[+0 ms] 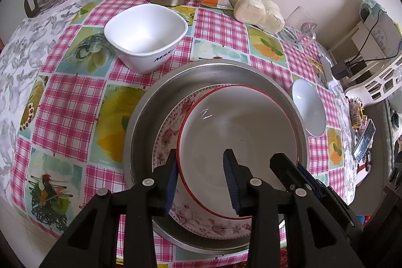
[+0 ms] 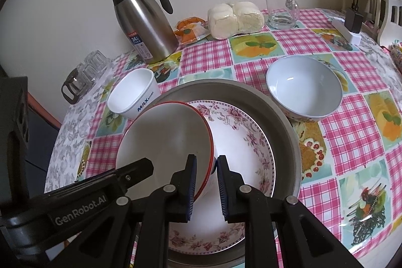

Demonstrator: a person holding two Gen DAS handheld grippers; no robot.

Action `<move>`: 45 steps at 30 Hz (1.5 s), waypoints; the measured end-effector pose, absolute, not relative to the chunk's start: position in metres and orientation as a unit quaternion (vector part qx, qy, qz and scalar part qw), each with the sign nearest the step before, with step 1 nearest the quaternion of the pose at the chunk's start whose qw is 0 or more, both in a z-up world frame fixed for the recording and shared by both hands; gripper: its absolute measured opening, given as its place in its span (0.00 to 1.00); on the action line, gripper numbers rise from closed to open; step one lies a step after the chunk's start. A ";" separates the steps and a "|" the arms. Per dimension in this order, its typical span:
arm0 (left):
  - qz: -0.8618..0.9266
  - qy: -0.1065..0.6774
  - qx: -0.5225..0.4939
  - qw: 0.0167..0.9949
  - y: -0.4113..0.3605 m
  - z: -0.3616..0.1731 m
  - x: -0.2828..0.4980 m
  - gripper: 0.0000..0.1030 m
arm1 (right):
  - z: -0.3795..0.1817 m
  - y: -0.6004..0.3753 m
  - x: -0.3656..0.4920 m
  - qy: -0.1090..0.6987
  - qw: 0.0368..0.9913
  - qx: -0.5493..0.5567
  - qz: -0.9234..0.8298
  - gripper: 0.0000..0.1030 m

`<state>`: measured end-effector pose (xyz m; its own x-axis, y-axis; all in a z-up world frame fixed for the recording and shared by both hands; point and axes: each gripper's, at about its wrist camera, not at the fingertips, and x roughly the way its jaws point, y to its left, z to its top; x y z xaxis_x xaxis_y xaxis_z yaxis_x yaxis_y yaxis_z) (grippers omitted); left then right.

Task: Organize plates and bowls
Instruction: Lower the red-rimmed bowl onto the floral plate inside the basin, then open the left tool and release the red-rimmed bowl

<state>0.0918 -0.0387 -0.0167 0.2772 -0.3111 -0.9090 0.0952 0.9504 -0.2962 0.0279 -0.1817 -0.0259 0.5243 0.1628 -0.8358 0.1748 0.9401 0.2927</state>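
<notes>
I am holding the red-rimmed bowl [image 2: 165, 140] with my right tool [image 2: 206, 182], its two pads pinching the bowl's wall at the lower centre of the right wrist frame, one pad inside and one outside the rim. The bowl is sitting tilted inside the floral plate [image 2: 248, 142], which is lying in the steel basin [image 2: 281, 112].

My left tool [image 1: 201, 180] is standing at the lower centre of the left wrist frame, its jaws set narrowly apart. The left pad is lying just outside the red rim and the right pad is hanging over the bowl's [image 1: 238, 142] white inside; I cannot tell whether either pad is pressing on it. The floral plate [image 1: 170, 132] is showing as a crescent to the bowl's left, and the steel basin [image 1: 201, 72] is ringing both.

Further out, a white square bowl [image 1: 145, 37] printed with blue letters is standing on the checked worktop [image 1: 67, 102] in the upper left of centre. A pale round bowl [image 2: 304, 87] is sitting just beside the basin at the right centre of the right wrist frame. Along the far edge by the wall, a steel jug [image 2: 143, 21], an orange packet [image 2: 191, 32], wrapped buns [image 2: 236, 19] and a glass mug [image 2: 281, 6] are standing in a row, and small glasses [image 2: 85, 74] are clustering at the left.
</notes>
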 end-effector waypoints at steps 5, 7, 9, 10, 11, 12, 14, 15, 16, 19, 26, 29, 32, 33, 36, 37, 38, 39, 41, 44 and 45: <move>-0.125 0.587 -0.094 0.794 -0.038 -0.017 0.092 0.36 | -0.026 -0.182 0.028 0.488 0.855 0.174 -0.001 0.19; -0.123 0.588 -0.095 0.794 -0.037 -0.017 0.093 0.37 | -0.026 -0.181 0.028 0.488 0.856 0.173 0.001 0.19; -0.123 0.588 -0.098 0.793 -0.037 -0.017 0.093 0.37 | -0.026 -0.181 0.028 0.487 0.856 0.175 0.002 0.19; -0.123 0.588 -0.099 0.793 -0.037 -0.017 0.093 0.37 | -0.026 -0.181 0.028 0.487 0.856 0.175 0.002 0.19; -0.123 0.588 -0.100 0.793 -0.037 -0.017 0.093 0.38 | -0.025 -0.181 0.028 0.486 0.856 0.176 0.002 0.19; -0.124 0.588 -0.100 0.793 -0.037 -0.017 0.093 0.38 | -0.025 -0.181 0.028 0.485 0.856 0.177 0.002 0.19; -0.123 0.587 -0.098 0.794 -0.036 -0.017 0.093 0.38 | -0.024 -0.181 0.028 0.484 0.857 0.178 0.002 0.19; -0.122 0.585 -0.095 0.796 -0.037 -0.016 0.093 0.38 | -0.024 -0.182 0.028 0.482 0.858 0.178 0.002 0.19; -0.122 0.583 -0.092 0.798 -0.037 -0.014 0.092 0.38 | -0.023 -0.182 0.028 0.481 0.859 0.178 0.002 0.19; -0.119 0.576 -0.086 0.804 -0.038 -0.010 0.091 0.39 | -0.021 -0.182 0.027 0.478 0.861 0.175 0.001 0.19; -0.102 0.551 -0.072 0.825 -0.035 0.001 0.089 0.43 | -0.016 -0.186 0.026 0.467 0.868 0.170 -0.015 0.19; -0.094 0.535 -0.069 0.837 -0.034 0.009 0.087 0.43 | -0.012 -0.189 0.025 0.457 0.873 0.168 -0.025 0.19; -0.080 0.524 -0.069 0.845 -0.030 0.013 0.087 0.51 | -0.008 -0.191 0.024 0.448 0.878 0.167 -0.033 0.31; -0.075 0.522 -0.070 0.847 -0.028 0.014 0.087 0.54 | -0.007 -0.192 0.024 0.445 0.879 0.165 -0.037 0.33; -0.057 0.516 -0.076 0.851 -0.020 0.017 0.088 0.57 | -0.005 -0.194 0.024 0.441 0.881 0.166 -0.041 0.44; -0.053 0.515 -0.076 0.852 -0.018 0.017 0.088 0.58 | -0.005 -0.194 0.024 0.440 0.882 0.166 -0.043 0.52; -0.047 0.515 -0.075 0.853 -0.017 0.017 0.088 0.59 | -0.005 -0.194 0.024 0.439 0.882 0.166 -0.044 0.57; -0.041 0.516 -0.075 0.853 -0.015 0.016 0.089 0.61 | -0.005 -0.194 0.024 0.438 0.883 0.165 -0.045 0.58; -0.033 0.518 -0.077 0.851 -0.013 0.014 0.090 0.72 | -0.004 -0.195 0.024 0.435 0.884 0.164 -0.044 0.66; -0.024 0.516 -0.076 0.853 -0.010 0.014 0.091 0.80 | -0.004 -0.195 0.023 0.430 0.887 0.161 -0.048 0.75; -0.020 0.514 -0.075 0.854 -0.010 0.014 0.091 0.80 | -0.004 -0.196 0.023 0.429 0.888 0.159 -0.049 0.76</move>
<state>0.0908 -0.0096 0.0143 0.4707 -0.1111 -0.8753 -0.0438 0.9879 -0.1489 0.0233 -0.1956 -0.0036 0.6263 0.0496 -0.7780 0.2244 0.9443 0.2408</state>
